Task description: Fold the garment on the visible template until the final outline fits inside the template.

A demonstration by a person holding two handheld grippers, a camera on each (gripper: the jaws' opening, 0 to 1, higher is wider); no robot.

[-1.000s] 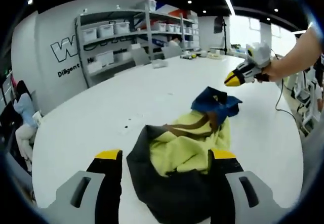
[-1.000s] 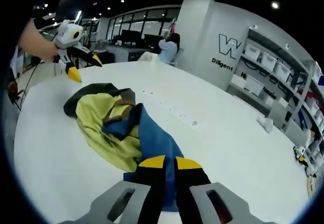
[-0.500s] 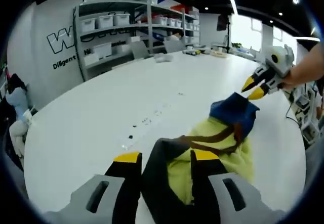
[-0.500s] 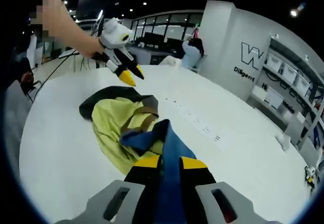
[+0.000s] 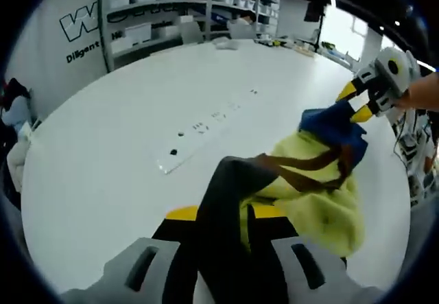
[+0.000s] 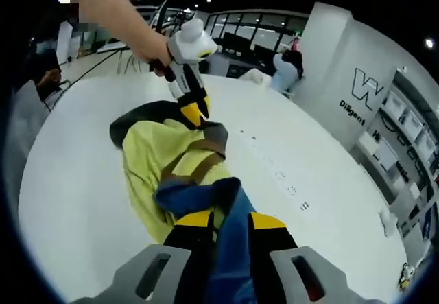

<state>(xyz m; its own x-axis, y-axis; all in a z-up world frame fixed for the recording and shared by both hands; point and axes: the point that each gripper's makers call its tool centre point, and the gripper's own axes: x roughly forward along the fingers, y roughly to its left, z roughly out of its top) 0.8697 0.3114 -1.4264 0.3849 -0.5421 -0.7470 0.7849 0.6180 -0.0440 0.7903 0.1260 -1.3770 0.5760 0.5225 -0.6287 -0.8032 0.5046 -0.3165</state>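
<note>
Garment (image 5: 309, 187) bunched on white table (image 5: 123, 146). Left gripper (image 5: 223, 215) pinches its dark edge; right gripper (image 6: 223, 221) pinches blue part. Risk: fabric slipping out, staying crumpled.

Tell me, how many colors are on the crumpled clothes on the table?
4. Yellow-green fills the middle, dark blue sits between the right gripper jaws, black sits between the left gripper jaws, and brown bands cross the yellow. Folds may hide more.

The garment (image 5: 309, 180) lies on the table (image 5: 123, 132) — one end between each gripper's jaws (shelves (image 5: 171, 9) beyond).
</note>
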